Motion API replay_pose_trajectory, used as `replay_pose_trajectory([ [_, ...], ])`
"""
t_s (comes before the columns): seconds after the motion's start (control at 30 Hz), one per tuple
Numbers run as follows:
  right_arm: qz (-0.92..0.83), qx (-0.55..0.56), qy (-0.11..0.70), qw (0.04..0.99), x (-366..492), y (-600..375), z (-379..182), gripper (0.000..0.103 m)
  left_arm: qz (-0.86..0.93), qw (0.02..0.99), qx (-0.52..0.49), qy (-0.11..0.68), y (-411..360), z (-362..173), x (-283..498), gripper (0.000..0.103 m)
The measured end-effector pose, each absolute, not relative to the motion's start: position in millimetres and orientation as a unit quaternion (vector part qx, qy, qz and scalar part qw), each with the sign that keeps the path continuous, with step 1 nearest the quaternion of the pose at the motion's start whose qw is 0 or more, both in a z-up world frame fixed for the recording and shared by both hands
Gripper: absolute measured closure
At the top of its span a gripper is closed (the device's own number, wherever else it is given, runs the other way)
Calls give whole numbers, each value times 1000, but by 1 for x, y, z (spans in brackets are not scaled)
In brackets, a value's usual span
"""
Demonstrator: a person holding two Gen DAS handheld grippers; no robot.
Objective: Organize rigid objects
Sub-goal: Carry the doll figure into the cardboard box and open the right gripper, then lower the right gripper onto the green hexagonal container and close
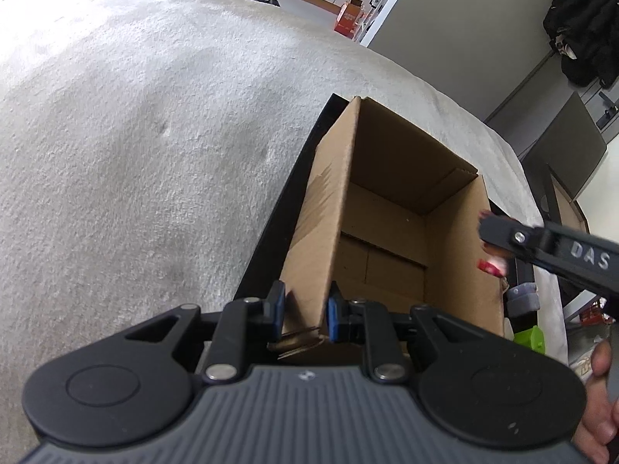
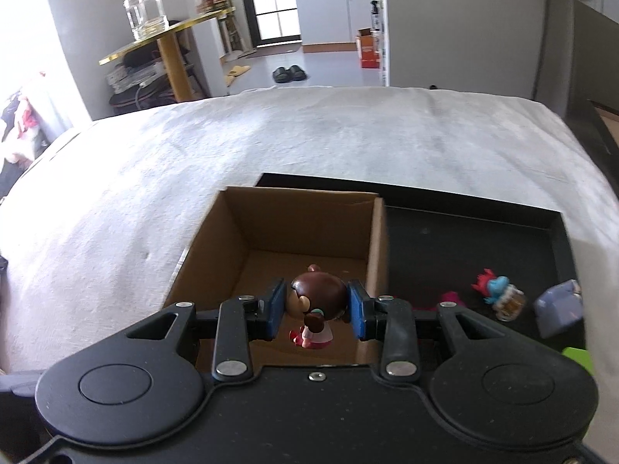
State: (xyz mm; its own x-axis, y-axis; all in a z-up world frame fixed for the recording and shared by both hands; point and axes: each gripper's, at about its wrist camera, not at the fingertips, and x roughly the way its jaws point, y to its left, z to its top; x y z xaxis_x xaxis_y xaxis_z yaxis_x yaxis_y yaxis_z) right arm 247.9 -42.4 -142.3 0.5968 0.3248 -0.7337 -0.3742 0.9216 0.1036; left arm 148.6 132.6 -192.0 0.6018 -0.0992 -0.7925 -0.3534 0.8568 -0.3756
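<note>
1. The open brown cardboard box (image 2: pixel 305 232) stands at the left end of a shallow black tray (image 2: pixel 464 232) on a white cloth-covered surface (image 2: pixel 271 135); the gripper body hides the box's near wall in the right wrist view.
2. The right gripper (image 2: pixel 317 309) holds a small brown-haired doll figurine in a pink dress (image 2: pixel 315 309) above the box's near part, its blue pads clamped on both sides of the round head.
3. The figurine hangs upright, long axis vertical, back of its head toward the camera; its face is hidden.
4. The left gripper (image 1: pixel 303 315) grips the box's near left wall between narrow fingers.
5. From the left wrist, the right gripper shows at the box's right rim, blurred; only red bits of its load show.
6. Right of the box, in the tray, lie a blue-and-red toy figure (image 2: pixel 499 295), a lavender block (image 2: pixel 557 305), cut off by the gripper, and a half-hidden pink item (image 2: pixel 450 295).
</note>
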Motion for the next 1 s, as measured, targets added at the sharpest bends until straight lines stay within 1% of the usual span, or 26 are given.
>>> replay_pose_trajectory([
  [0.27, 224, -49, 396, 889, 246, -14, -139, 69, 75, 855, -261, 442, 133, -192, 148, 83],
  [0.33, 229, -56, 394, 888, 246, -9, -137, 67, 74, 855, -261, 442, 134, -192, 148, 83],
  [0.37, 232, -60, 391, 889, 245, -7, -136, 64, 74, 855, -260, 442, 134, -192, 149, 83],
  [0.4, 239, -64, 385, 889, 245, -6, -133, 53, 74, 855, -260, 442, 134, -192, 149, 83],
  [0.43, 244, -70, 378, 890, 243, -5, -130, 48, 74, 856, -260, 442, 134, -193, 148, 83],
  [0.47, 245, -72, 372, 892, 242, -5, -128, 39, 74, 856, -259, 442, 134, -193, 148, 82],
  [0.5, 244, -73, 368, 895, 241, -5, -125, 36, 75, 855, -257, 443, 134, -193, 149, 82],
  [0.73, 242, -72, 382, 889, 240, -19, -127, 36, 79, 857, -251, 443, 134, -195, 149, 81],
  [0.83, 235, -75, 389, 888, 238, -29, -129, 33, 88, 860, -234, 444, 131, -192, 150, 79],
  [0.93, 229, -70, 392, 888, 236, -42, -129, 30, 101, 861, -219, 447, 129, -191, 152, 72],
  [1.0, 225, -69, 395, 888, 235, -52, -128, 29, 112, 860, -209, 451, 128, -189, 153, 64],
])
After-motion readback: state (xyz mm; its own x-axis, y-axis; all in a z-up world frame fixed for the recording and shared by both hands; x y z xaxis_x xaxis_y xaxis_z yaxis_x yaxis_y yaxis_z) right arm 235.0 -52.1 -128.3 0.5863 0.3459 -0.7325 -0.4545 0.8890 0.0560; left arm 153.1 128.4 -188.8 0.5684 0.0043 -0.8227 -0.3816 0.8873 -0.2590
